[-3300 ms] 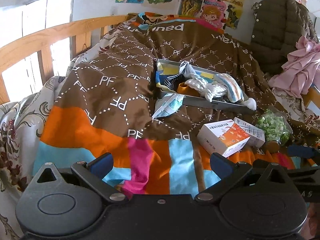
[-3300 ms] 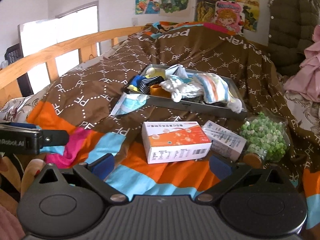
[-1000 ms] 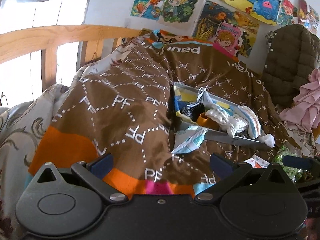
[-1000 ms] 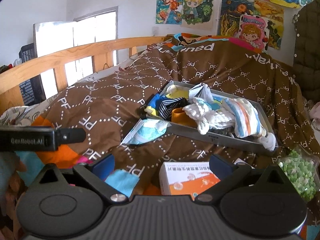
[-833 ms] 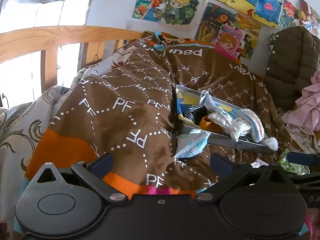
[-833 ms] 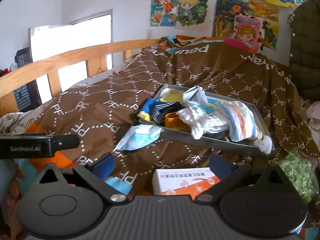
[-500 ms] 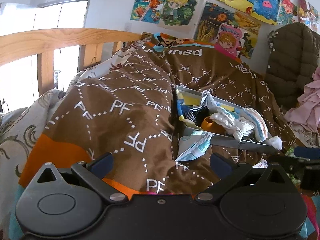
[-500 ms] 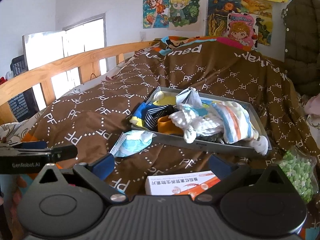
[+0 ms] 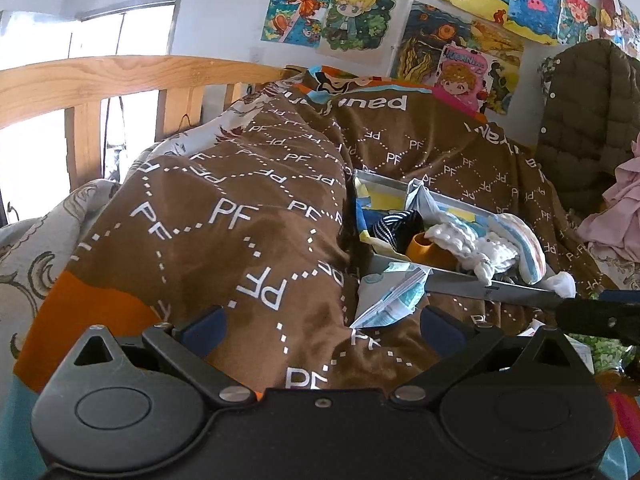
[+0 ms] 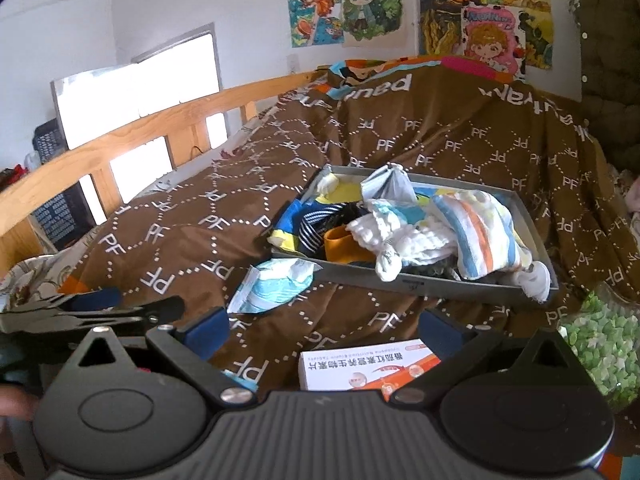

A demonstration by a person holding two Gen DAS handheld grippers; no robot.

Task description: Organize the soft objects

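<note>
A grey tray (image 10: 440,284) sits on the brown bedspread, heaped with soft things: a striped white cloth (image 10: 476,232), a white knitted cloth (image 10: 404,244), a dark striped sock (image 10: 320,224) and an orange piece (image 10: 340,246). The tray also shows in the left wrist view (image 9: 500,286). A blue-white soft packet (image 10: 276,286) lies on the bedspread against the tray's near left corner; it shows in the left wrist view (image 9: 390,300) too. My left gripper (image 9: 322,326) is open and empty, short of the packet. My right gripper (image 10: 324,330) is open and empty, in front of the tray.
A white-orange box (image 10: 368,366) lies just below the right gripper. A bag of green pieces (image 10: 600,344) lies at the right. A wooden bed rail (image 10: 120,140) runs along the left. A dark jacket (image 9: 588,120) and pink cloth (image 9: 616,216) are at the far right.
Both grippers have moved forward and up toward the tray; the tray and packet look larger and nearer. The box has slid toward the bottom of the right view. Both stay open.
</note>
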